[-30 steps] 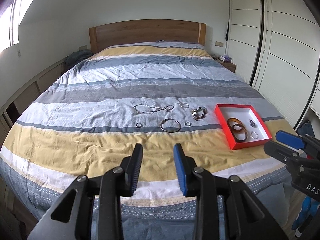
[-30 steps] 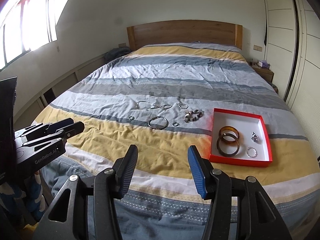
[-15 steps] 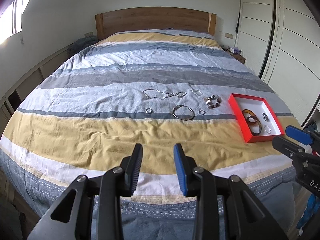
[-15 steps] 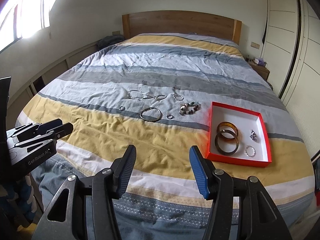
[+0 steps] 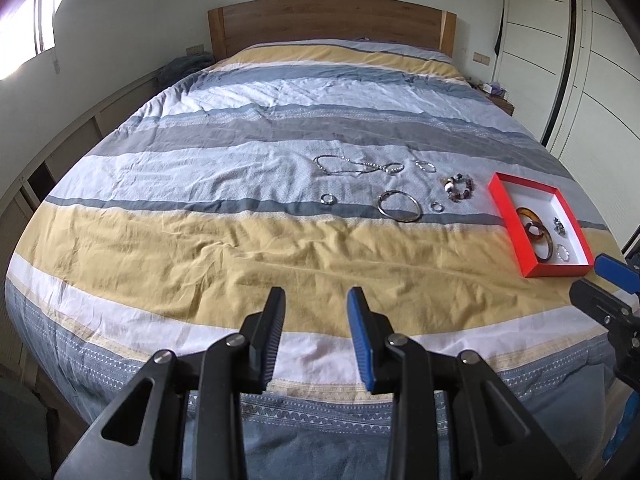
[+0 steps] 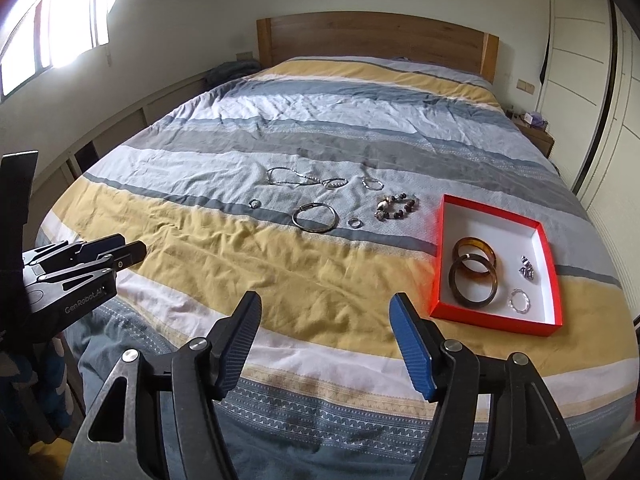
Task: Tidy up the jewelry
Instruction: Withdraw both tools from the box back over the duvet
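I hold both the left gripper point(image 5: 316, 308) and right gripper point(image 6: 325, 314) spread, empty, above the striped duvet point(image 6: 304, 280), near the red tray point(image 6: 438, 280).

Both my wrist cams sit at the foot of the bed point(image 5: 200, 248), looking up toward the headboard point(image 5: 332, 20), well back from things. Left cam is further left, right cam further right. Both share the bedspread, the loose jewelry row and red box point(image 6: 438, 264); each catches my other gripper at its edge.

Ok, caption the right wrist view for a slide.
Open right gripper above the striped bed; loose jewelry beside a red box holding two amber bangles.
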Tool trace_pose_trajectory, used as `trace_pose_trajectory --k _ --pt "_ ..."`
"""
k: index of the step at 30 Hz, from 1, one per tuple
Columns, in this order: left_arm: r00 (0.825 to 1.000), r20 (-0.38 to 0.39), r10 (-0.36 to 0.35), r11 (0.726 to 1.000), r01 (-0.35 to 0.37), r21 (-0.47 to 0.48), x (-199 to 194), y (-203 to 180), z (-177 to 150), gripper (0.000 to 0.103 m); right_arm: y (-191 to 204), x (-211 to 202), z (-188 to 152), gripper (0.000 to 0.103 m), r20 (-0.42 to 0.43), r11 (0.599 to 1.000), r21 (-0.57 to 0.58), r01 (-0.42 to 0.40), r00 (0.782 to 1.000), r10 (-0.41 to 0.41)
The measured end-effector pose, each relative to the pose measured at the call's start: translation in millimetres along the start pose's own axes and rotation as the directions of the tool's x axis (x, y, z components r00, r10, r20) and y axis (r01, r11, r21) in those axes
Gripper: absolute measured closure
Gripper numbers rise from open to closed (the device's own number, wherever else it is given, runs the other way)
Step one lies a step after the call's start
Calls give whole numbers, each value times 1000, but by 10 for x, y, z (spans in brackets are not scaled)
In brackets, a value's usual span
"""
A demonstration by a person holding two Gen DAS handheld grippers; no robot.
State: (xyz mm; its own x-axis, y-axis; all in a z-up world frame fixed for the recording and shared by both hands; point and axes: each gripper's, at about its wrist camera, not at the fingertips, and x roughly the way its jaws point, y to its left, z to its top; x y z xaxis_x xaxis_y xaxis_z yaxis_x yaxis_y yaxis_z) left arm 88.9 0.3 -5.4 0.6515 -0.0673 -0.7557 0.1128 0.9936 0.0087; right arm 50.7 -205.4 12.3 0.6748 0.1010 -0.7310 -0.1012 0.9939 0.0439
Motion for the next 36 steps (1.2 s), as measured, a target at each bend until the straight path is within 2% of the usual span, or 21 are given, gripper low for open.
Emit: trace_pose_trajectory --k 6,11,21,29,36 --pt "999 -40 2 1000 -3 -27 233 128 35 72 -75 223 -4 38 -30 999 21 -35 999 36" --pt "999 -49 -1 999 -2 -46 479 197 114 73 -145 526 58 50 -57 998 37 -57 997 59" --pt "997 -73 5 998 -10 -69 997 244 332 73 -338 1173 281 54 -92 995 76 -66 993 73" --pt "995 -103 -2 998 -5 -67 1274 186 358 73 -584 1502 352 56 -110 991 119 -56 991 69" --pt "993 -112 -41 997 34 -65 1397 -14 412 73 -713 1669 466 60 -115 992 106 -74 990 86"
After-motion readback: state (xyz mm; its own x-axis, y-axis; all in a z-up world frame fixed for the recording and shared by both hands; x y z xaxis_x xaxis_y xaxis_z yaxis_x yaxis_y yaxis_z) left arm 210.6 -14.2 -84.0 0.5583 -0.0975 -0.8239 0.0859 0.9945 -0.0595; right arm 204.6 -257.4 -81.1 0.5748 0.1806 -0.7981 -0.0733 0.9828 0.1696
